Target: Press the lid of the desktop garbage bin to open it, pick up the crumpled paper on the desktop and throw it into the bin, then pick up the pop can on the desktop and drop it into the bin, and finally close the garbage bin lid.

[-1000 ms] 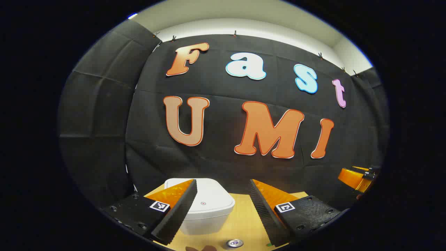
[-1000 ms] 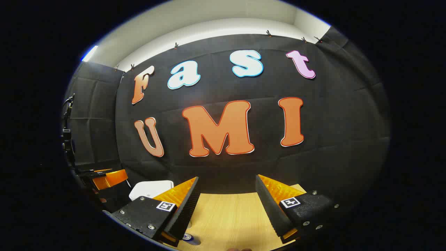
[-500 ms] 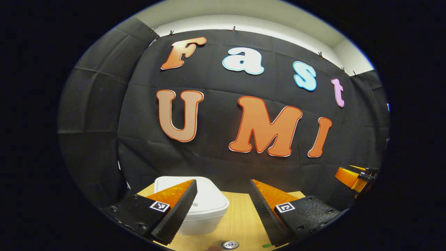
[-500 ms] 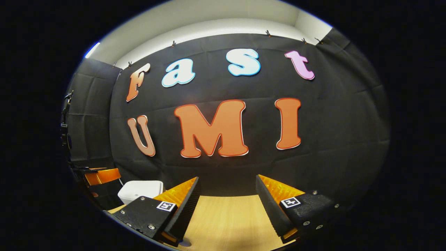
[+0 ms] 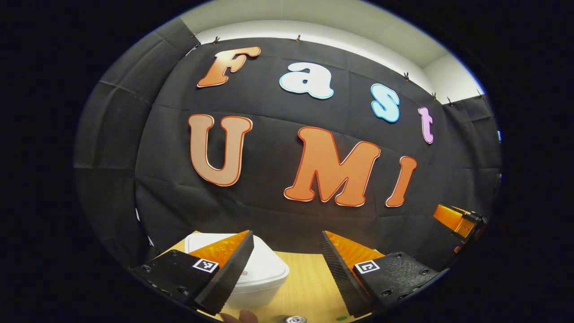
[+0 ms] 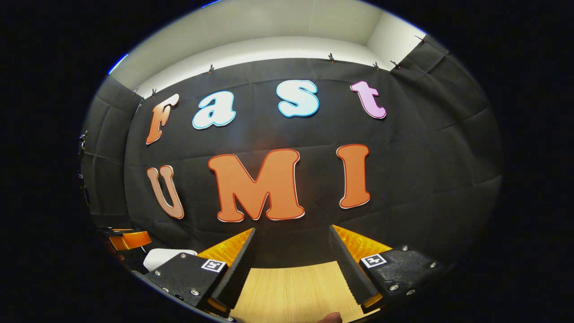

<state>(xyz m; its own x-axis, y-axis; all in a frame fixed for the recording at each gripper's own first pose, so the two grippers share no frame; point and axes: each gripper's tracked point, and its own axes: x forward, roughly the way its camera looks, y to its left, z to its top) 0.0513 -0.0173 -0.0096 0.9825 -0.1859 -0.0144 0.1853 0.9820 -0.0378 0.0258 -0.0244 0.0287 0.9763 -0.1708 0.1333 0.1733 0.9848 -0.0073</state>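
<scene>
- Jaws of the left gripper and right gripper are standing spread, pinching nothing.
- The white bin, lid closed, is sitting lower left on the wooden surface.

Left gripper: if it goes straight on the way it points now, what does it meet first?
Probably the booth wall. The left gripper, jaws open, aims above the desktop; the white bin sits low and left of its line, lid shut. Depth is unclear.
</scene>
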